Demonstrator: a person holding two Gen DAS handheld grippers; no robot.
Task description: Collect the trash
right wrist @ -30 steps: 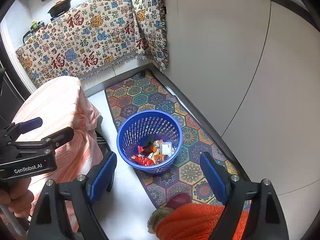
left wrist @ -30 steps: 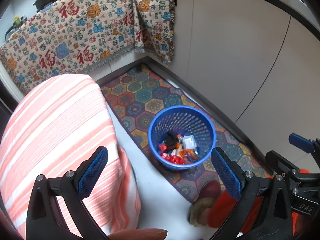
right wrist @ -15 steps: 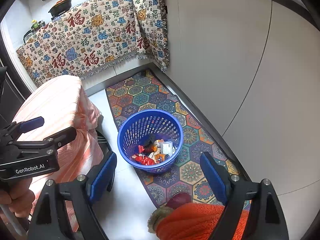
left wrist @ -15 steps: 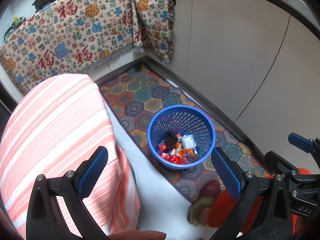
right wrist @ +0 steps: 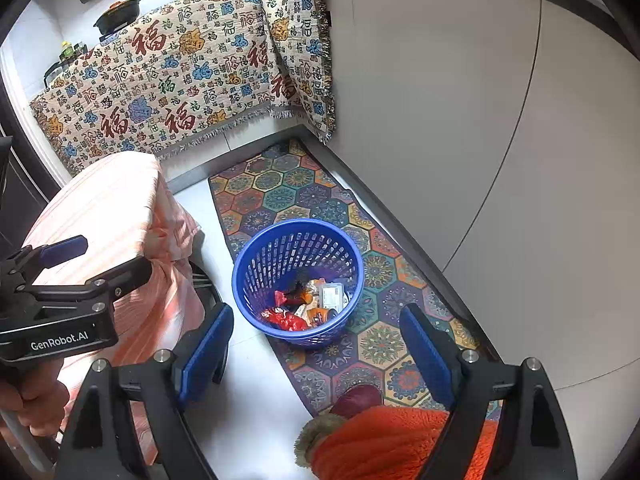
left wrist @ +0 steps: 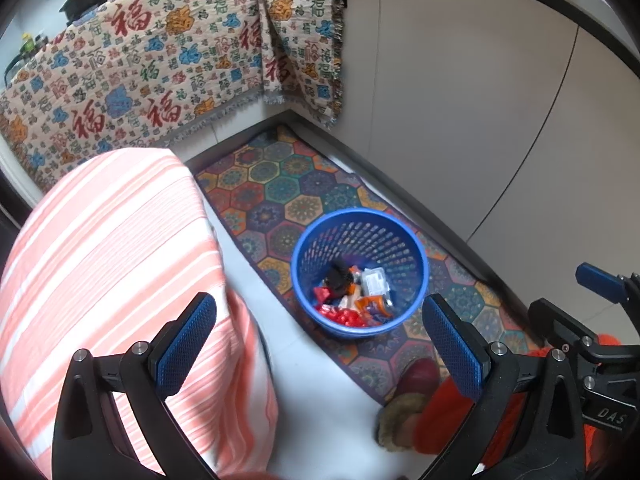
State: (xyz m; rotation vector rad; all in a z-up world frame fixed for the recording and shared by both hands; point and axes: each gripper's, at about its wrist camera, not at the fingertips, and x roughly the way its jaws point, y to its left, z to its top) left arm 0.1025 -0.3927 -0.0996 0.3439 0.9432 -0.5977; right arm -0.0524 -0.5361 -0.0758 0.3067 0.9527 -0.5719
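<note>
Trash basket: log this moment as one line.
left gripper: open, empty | right gripper: open, empty | basket: upright on rug, wrappers inside

"GenRobot.AI" reads in white on the black body of the left claw [right wrist: 60, 334], out at nine o'clock in the right wrist view. In the left wrist view, "DAS" shows on the black body of the right claw [left wrist: 610, 414] at four o'clock. The patterned cloth [right wrist: 168, 80] over the counter carries large red "福" characters; its smaller characters are too fine to read.
</note>
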